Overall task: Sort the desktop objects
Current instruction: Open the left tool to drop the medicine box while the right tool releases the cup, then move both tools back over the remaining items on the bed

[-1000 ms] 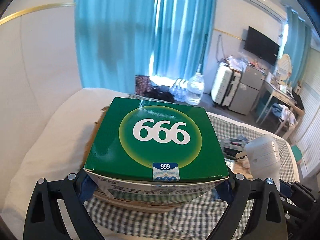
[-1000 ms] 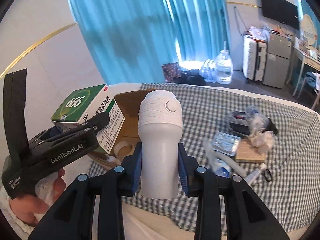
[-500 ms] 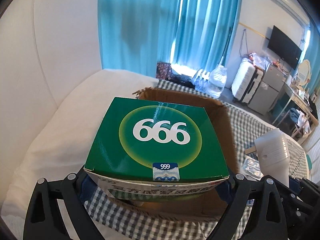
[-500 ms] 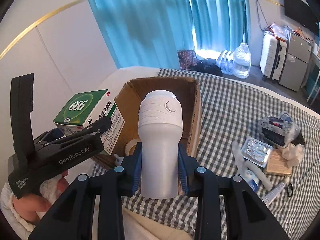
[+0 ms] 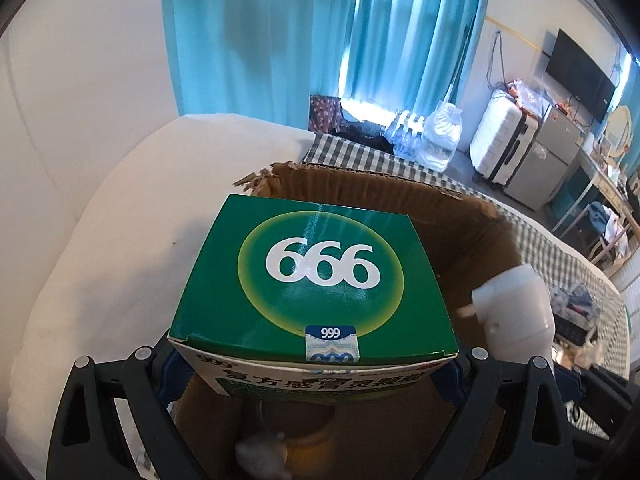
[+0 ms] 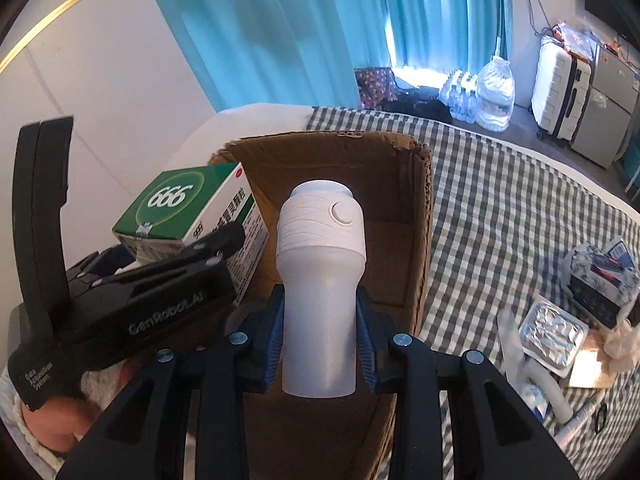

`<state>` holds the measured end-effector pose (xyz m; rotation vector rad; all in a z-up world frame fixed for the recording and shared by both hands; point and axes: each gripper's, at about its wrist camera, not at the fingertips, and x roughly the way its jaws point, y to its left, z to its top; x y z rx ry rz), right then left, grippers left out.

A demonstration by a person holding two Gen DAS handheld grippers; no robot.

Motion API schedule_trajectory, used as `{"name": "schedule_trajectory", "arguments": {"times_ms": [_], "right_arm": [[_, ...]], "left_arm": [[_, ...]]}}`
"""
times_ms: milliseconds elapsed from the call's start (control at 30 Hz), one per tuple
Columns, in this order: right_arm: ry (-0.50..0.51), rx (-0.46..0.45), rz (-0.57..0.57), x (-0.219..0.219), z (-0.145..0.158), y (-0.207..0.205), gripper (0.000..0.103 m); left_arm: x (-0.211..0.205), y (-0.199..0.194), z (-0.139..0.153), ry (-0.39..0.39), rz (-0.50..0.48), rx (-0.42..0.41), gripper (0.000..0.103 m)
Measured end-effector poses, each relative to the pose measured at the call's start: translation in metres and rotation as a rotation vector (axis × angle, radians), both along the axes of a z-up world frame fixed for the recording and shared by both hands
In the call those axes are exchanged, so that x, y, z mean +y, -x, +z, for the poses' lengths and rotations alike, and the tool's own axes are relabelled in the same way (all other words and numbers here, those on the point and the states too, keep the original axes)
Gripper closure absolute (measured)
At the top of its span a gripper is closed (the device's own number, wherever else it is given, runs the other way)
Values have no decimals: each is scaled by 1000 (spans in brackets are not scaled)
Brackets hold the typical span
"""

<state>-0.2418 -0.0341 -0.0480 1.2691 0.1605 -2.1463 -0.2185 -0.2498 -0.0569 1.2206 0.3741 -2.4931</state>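
My left gripper [image 5: 312, 364] is shut on a green medicine box [image 5: 316, 276] marked 666, held over the near left part of an open cardboard box [image 5: 460, 216]. In the right wrist view the same green medicine box [image 6: 188, 204] sits in the left gripper [image 6: 160, 264] at the carton's left wall. My right gripper [image 6: 320, 320] is shut on a white bottle [image 6: 320, 264] with a ribbed cap and a round button, held over the cardboard box [image 6: 412, 208]. The white bottle [image 5: 516, 320] shows at the right of the left wrist view. A roll of tape lies inside the carton, partly hidden.
The carton stands on a checked bedspread [image 6: 500, 200] beside a white pillow [image 5: 120, 220]. Several loose items lie to the right: a foil blister pack [image 6: 552, 332], a dark packet [image 6: 600, 284], tubes [image 6: 532, 376]. A suitcase [image 6: 560, 80] and water bottles [image 6: 492, 92] stand on the floor beyond.
Both grippers have moved forward and down with their loads, from short of the carton to over its opening. The carton now fills much more of both views.
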Motion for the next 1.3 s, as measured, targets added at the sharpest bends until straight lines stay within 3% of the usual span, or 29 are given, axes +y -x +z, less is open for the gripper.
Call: {"name": "schedule_trajectory", "arguments": {"times_ms": [67,100,133,333,733,1167,1300], "right_arm": [[18,1,-17,1,0,6,49],[30,8,-34,4,1,8,31],[30,18,-62,7,2,9,29],[97,16,-116,32,14,13,28],[141,40,-216,110,50,-32,28],[199,157,-297,214,108,-102,28],[162,189,-330,248,121,-119,28]], "left_arm": [[-4,12,-5,4,8,-15,5],[-7,17,-7,0,17,-23,3],[-9,19,-8,0,23,-28,1],[-6,20,-2,39,26,-41,0],[32,-40,42,62,-5,-1,0],[123,-109,104,69,-52,118,0],[167,-120,114,61,-97,148,0]]}}
